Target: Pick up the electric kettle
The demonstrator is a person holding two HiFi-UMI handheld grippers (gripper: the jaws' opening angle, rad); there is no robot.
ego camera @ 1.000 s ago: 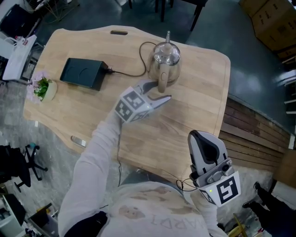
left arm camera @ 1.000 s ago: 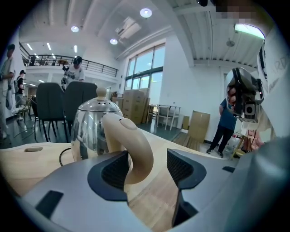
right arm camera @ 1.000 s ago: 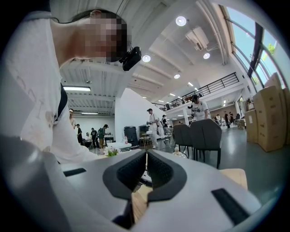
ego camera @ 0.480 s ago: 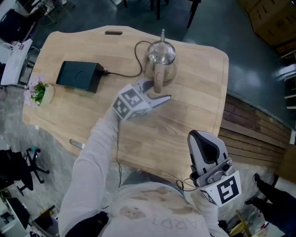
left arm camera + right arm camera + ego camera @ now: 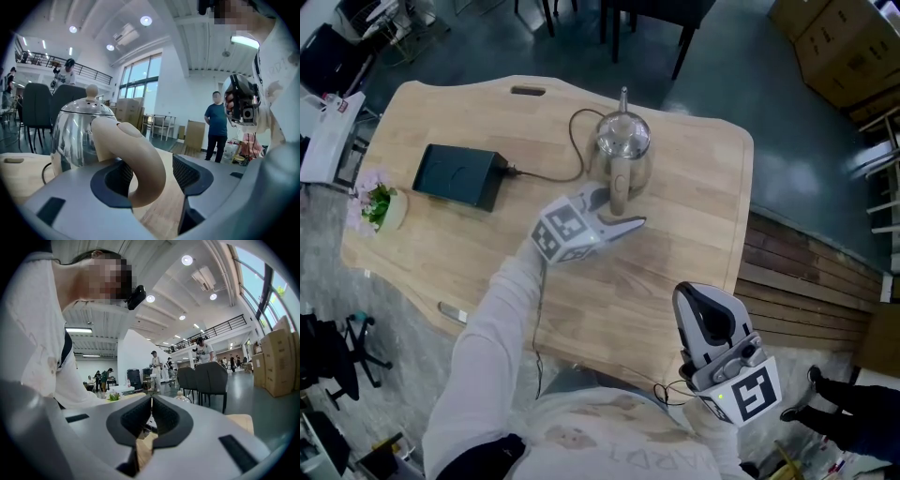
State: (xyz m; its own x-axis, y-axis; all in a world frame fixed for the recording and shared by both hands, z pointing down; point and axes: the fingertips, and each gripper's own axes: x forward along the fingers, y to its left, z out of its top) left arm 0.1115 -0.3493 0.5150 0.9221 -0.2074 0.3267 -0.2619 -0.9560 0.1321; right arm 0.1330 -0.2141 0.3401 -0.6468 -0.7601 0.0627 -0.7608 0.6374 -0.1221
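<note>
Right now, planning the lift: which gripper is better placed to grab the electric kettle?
Left. The left gripper holds its jaws apart around the handle of the electric kettle; the right gripper is shut, back by the person's body.

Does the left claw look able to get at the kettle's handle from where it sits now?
Probably yes. The left claw is open, and the cream handle of the kettle stands between its jaws. Nothing else sits in that gap, so it likely only has to close.
</note>
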